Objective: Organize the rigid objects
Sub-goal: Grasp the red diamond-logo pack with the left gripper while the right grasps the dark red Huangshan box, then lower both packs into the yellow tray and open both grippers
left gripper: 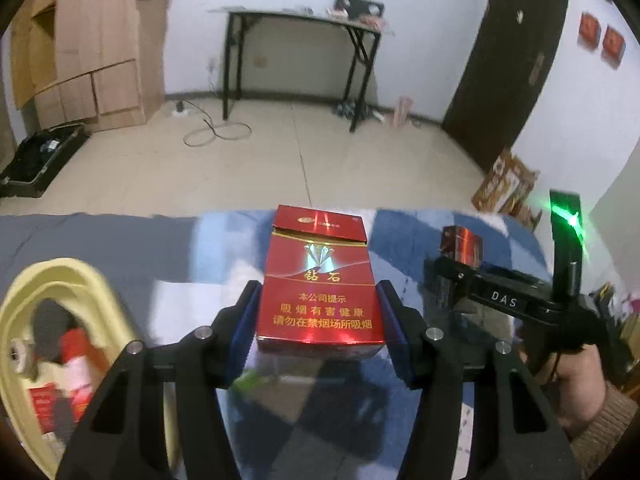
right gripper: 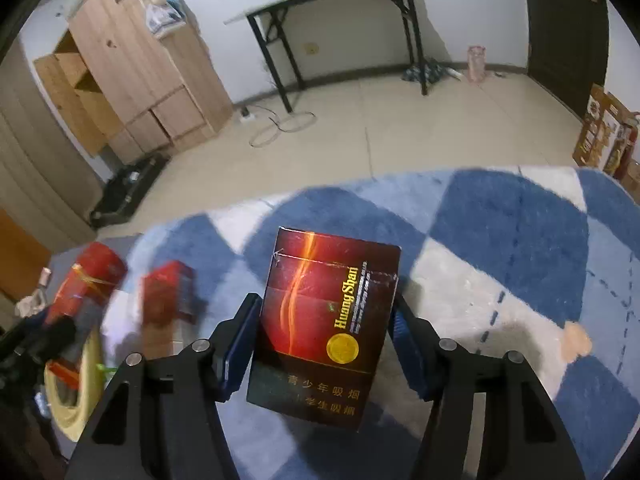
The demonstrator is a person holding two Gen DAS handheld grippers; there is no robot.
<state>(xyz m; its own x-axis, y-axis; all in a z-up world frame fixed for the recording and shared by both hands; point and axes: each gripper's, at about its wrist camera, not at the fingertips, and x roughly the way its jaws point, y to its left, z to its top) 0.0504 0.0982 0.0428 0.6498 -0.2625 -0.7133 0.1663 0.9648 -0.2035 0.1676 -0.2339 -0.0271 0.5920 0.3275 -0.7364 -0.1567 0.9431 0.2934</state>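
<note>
My left gripper (left gripper: 318,312) is shut on a bright red cigarette pack (left gripper: 320,280) and holds it above the blue-and-white checked cloth (left gripper: 404,240). A yellow basket (left gripper: 96,284) with several small items lies at the lower left. My right gripper (right gripper: 324,324) is shut on a dark red HuangShan cigarette pack (right gripper: 320,320). In the left wrist view the right gripper (left gripper: 460,264) shows at the right with its pack (left gripper: 462,244). In the right wrist view the left gripper's red pack (right gripper: 168,296) is blurred at the left, near the yellow basket (right gripper: 88,360).
A red can-like object (right gripper: 88,280) lies at the left of the cloth. The checked cloth (right gripper: 500,240) ends at the tiled floor (left gripper: 280,160). A black-legged desk (left gripper: 300,20), wooden cabinets (left gripper: 92,40) and a dark door (left gripper: 516,60) stand at the far wall.
</note>
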